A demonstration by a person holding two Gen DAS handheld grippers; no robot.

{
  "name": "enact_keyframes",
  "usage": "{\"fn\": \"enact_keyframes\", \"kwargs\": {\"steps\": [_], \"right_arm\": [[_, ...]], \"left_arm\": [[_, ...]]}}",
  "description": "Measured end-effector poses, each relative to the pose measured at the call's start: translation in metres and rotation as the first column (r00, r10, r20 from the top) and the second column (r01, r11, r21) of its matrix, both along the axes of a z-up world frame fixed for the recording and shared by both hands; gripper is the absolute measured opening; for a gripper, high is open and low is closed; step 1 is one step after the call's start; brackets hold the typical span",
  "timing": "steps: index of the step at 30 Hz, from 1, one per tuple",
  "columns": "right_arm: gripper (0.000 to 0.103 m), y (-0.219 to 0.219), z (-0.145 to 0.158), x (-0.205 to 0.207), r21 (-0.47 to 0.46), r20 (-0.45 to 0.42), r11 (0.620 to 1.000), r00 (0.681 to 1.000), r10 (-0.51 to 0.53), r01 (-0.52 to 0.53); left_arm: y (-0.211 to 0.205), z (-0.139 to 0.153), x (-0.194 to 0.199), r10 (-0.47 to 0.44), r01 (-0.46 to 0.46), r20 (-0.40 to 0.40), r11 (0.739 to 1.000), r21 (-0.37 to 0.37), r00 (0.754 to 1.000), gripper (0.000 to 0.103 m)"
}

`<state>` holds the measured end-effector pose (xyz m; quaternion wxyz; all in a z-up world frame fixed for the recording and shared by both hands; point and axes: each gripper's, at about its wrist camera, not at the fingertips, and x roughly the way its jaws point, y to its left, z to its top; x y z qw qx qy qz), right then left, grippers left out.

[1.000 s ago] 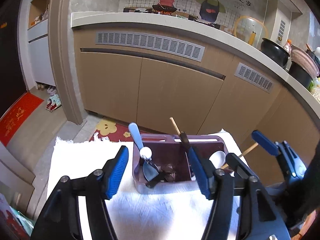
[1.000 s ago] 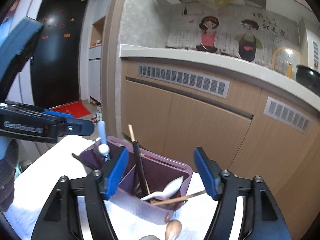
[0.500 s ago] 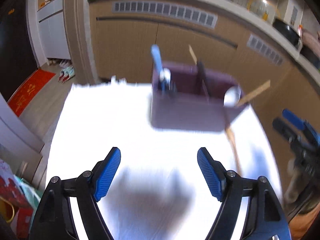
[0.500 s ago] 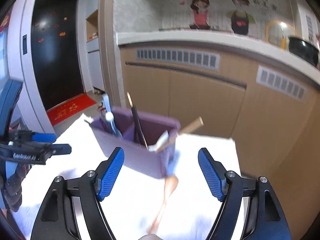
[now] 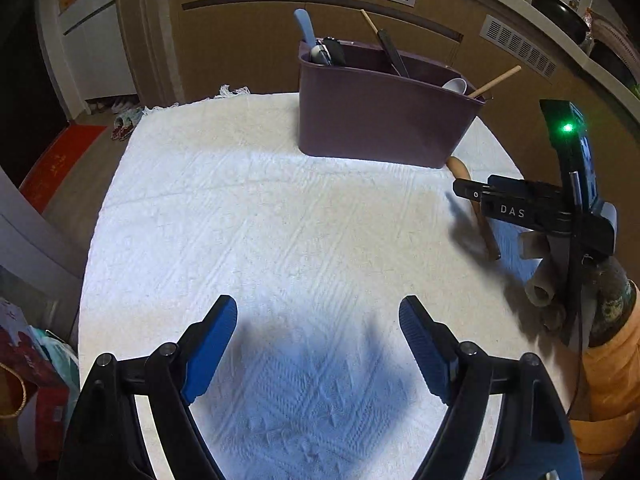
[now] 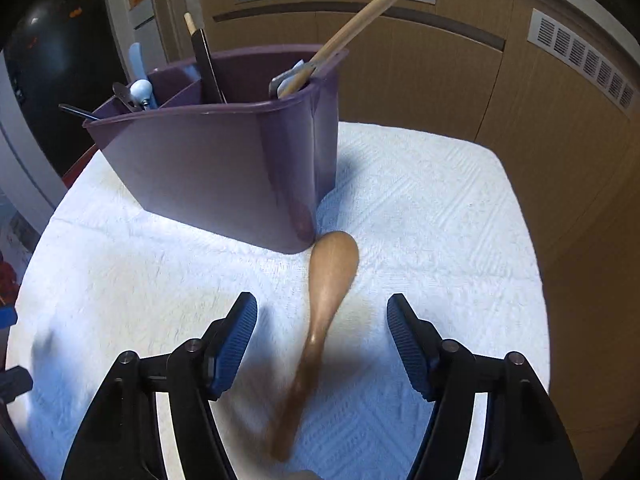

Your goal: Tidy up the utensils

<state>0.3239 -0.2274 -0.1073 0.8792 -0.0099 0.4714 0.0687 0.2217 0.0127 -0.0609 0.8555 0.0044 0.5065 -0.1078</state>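
A purple caddy (image 5: 380,120) (image 6: 224,168) stands on the white cloth at the far side of the table. It holds a blue-handled utensil (image 6: 136,60), a black-handled tool (image 6: 206,64) and a long wooden handle (image 6: 372,4). A wooden spoon (image 6: 332,276) (image 5: 476,208) lies flat on the cloth, its bowl against the caddy's near corner. My right gripper (image 6: 322,344) hangs over the spoon's neck, jaws closing, with the handle between the pads but untouched. My left gripper (image 5: 316,344) hovers over bare cloth with its jaws opening and nothing between them.
Beige kitchen cabinets (image 5: 240,40) run behind the table. The right gripper's black frame (image 5: 520,208) and an orange sleeve (image 5: 608,380) sit at the right edge of the left wrist view. A red mat (image 5: 60,160) and bags (image 5: 24,360) lie on the floor at the left.
Both grippers have drawn back from the caddy and sunk toward the cloth. The left one has opened wider. The right one now straddles the wooden spoon.
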Motion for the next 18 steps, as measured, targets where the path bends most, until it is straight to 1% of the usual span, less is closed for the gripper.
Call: {"fn": "enact_keyframes", "kwargs": {"steps": [2, 3, 5, 6, 8, 11, 13, 14, 16, 18], "right_arm": [[0.068, 0.005, 0.002, -0.006, 0.010, -0.007, 1.000, 1.000, -0.002, 0.002], [0.068, 0.008, 0.005, -0.013, 0.006, -0.001, 1.000, 1.000, 0.000, 0.000], [0.068, 0.013, 0.012, -0.028, 0.007, 0.027, 1.000, 1.000, 0.002, -0.002], [0.068, 0.016, 0.018, -0.043, 0.013, 0.053, 1.000, 0.999, -0.002, 0.002], [0.068, 0.020, 0.027, -0.065, 0.028, 0.087, 1.000, 0.996, -0.007, 0.005], [0.069, 0.026, 0.038, -0.107, 0.059, 0.145, 0.998, 0.989, -0.022, 0.014], [0.069, 0.029, 0.043, -0.127, 0.066, 0.182, 0.998, 0.983, -0.025, 0.013], [0.069, 0.032, 0.045, -0.137, 0.061, 0.203, 0.998, 0.979, -0.029, 0.017], [0.069, 0.037, 0.051, -0.157, 0.038, 0.260, 0.999, 0.965, -0.036, 0.027], [0.071, 0.042, 0.054, -0.174, 0.005, 0.321, 0.999, 0.946, -0.047, 0.048]], "left_arm": [[0.003, 0.002, -0.003, 0.022, -0.022, 0.027, 1.000, -0.009, 0.999, 0.080], [0.003, 0.003, -0.006, 0.036, -0.035, 0.054, 0.999, -0.014, 0.998, 0.080], [0.002, 0.010, -0.015, 0.051, -0.048, 0.130, 0.998, -0.027, 0.990, 0.080], [0.000, 0.013, -0.021, 0.058, -0.053, 0.173, 0.998, -0.030, 0.983, 0.080], [-0.004, 0.020, -0.033, 0.067, -0.060, 0.256, 0.998, -0.035, 0.964, 0.085], [-0.012, 0.027, -0.055, 0.055, -0.045, 0.356, 0.998, -0.036, 0.933, 0.092], [-0.018, 0.031, -0.068, 0.050, -0.043, 0.413, 0.999, -0.026, 0.909, 0.101], [-0.019, 0.032, -0.076, 0.052, -0.045, 0.443, 0.999, -0.024, 0.895, 0.103], [-0.022, 0.031, -0.089, 0.048, -0.049, 0.475, 0.999, -0.009, 0.879, 0.103], [-0.026, 0.026, -0.100, 0.042, -0.055, 0.488, 0.998, 0.012, 0.872, 0.103]]}}
